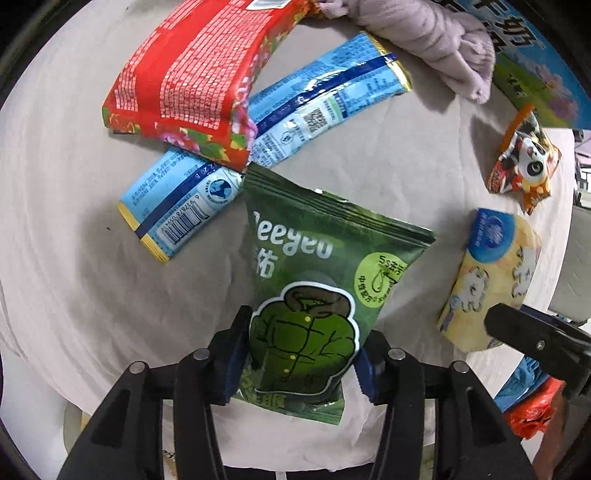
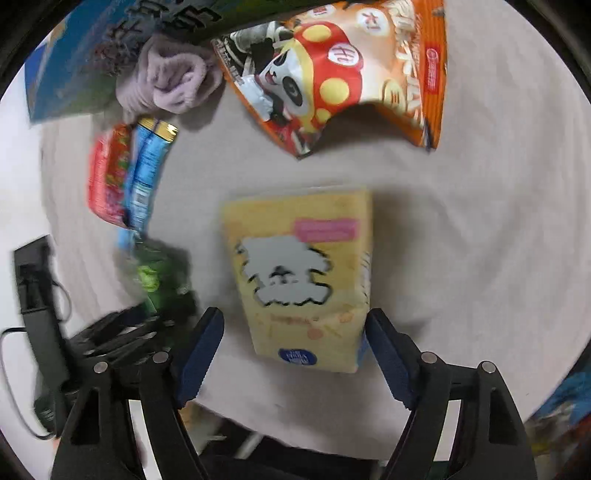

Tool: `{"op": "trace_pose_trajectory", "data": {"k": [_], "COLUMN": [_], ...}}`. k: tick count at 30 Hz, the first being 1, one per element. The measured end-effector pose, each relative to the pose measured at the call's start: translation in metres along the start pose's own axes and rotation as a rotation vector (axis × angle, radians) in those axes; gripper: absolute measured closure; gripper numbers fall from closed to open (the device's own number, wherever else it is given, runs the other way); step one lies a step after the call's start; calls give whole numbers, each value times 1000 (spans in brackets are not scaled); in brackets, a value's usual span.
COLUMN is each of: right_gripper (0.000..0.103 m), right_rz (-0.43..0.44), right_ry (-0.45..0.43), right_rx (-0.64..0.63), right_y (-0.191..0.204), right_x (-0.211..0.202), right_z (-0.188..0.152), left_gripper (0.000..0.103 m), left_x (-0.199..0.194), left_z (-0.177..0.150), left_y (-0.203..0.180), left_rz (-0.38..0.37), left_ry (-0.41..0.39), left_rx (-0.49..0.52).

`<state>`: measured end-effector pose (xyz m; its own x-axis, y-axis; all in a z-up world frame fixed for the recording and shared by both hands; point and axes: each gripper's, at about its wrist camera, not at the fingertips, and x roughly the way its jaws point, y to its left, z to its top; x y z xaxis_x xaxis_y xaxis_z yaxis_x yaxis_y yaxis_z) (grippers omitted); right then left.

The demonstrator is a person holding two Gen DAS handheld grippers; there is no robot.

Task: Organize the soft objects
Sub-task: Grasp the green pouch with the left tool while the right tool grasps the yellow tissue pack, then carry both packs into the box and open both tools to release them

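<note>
My left gripper (image 1: 301, 354) is shut on the green wipes pouch (image 1: 317, 280), its pads pressing both sides of the lower half. My right gripper (image 2: 293, 354) is open around the near end of the yellow tissue pack (image 2: 301, 273), pads apart from it. That pack also shows in the left wrist view (image 1: 491, 280), with the right gripper's finger (image 1: 535, 341) beside it. A red floral pack (image 1: 192, 77) lies over two blue pouches (image 1: 317, 107) (image 1: 177, 210). A lilac cloth (image 1: 428, 33) lies behind.
An orange panda snack bag (image 2: 343, 74) lies beyond the tissue pack, also in the left wrist view (image 1: 524, 158). A blue printed box (image 2: 85, 62) stands at the back. Everything rests on a pale cloth-covered table (image 1: 74, 221). Black gear with cables (image 2: 37, 295) sits at the left.
</note>
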<state>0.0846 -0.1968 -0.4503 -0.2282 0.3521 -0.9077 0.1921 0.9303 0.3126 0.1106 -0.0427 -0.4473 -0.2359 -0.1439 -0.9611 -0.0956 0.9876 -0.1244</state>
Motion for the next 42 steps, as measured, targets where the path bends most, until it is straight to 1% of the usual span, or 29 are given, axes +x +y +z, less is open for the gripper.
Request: {"op": "trace_pose_trajectory", "data": {"k": [2, 4, 5, 6, 7, 8, 10, 11, 13, 15, 17, 21, 23, 24, 27, 28, 29, 30, 31, 32, 34, 36, 37, 38, 40, 42], "right_gripper": [21, 22, 22, 25, 36, 36, 37, 37, 37, 37, 37, 37, 37, 37, 37, 37, 37, 37, 37, 37, 37, 37, 37, 37, 37, 37], "right_rz": [-83, -132, -143, -158, -181, -192, -203, -202, -177, -174, -155, -112, -86, -75, -30, -14, -1, 10, 16, 19, 21, 2, -3, -7, -23, -33], "right_ry": [-68, -77, -69, -56, -41, -47, -63, -60, -63, -74, -92, -153, -195, -209, -257, -275, -289, -315, -332, -350, -389, -423, -438, -443, -456, -453], "right_rx": [-24, -28, -22, -17, -10, -5, 2, 4, -3, -16, -39, -84, -100, -104, -109, -109, -110, -108, -105, -102, -96, -83, -73, -68, -59, -52], "right_y": [9, 19, 22, 26, 29, 33, 38, 40, 41, 45, 49, 50, 50, 53, 49, 48, 39, 42, 39, 45, 51, 56, 58, 60, 64, 68], "right_x": [-2, 0, 7, 14, 23, 29, 39, 39, 41, 43, 37, 5, -20, -39, -79, -93, -122, -134, -157, -186, -208, -224, -231, -236, -243, -247], "right_z": [0, 2, 3, 3, 2, 0, -11, -16, -30, -43, -55, -82, -90, -93, -91, -86, -78, -74, -72, -69, -55, -39, -29, -20, 1, 24], "left_gripper": [53, 53, 53, 55, 58, 60, 62, 62, 62, 63, 63, 63, 63, 63, 63, 63, 63, 63, 63, 63, 63, 63, 63, 63, 63, 63], "left_x": [0, 3, 9, 6, 3, 2, -3, -10, -26, -41, -60, -106, -135, -149, -196, -210, -224, -237, -246, -256, -269, -282, -279, -284, -286, -273], "left_z": [-2, -4, -1, -6, -8, -15, -23, -28, -37, -49, -65, -90, -103, -103, -103, -103, -103, -99, -95, -91, -76, -57, -37, -24, 14, 48], "left_y": [2, 4, -7, -10, -16, -18, -22, -34, -37, -42, -48, -59, -66, -65, -67, -70, -74, -75, -79, -83, -81, -83, -76, -78, -81, -80], "left_rz": [5, 30, 43, 53, 63, 69, 80, 78, 71, 68, 63, 22, 1, -9, -63, -80, -96, -113, -122, -124, -131, -153, -165, -179, -195, -213], "left_ry": [-15, -27, -36, -48, -56, -68, -89, -98, -125, -160, -200, -278, -323, -339, -389, -401, -412, -422, -432, -448, -471, -472, -469, -465, -452, -433], "left_rx": [-4, 11, 22, 32, 40, 46, 47, 48, 47, 50, 50, 55, 66, 72, 97, 109, 124, 141, 156, 174, 205, 228, 235, 240, 250, 241]}}
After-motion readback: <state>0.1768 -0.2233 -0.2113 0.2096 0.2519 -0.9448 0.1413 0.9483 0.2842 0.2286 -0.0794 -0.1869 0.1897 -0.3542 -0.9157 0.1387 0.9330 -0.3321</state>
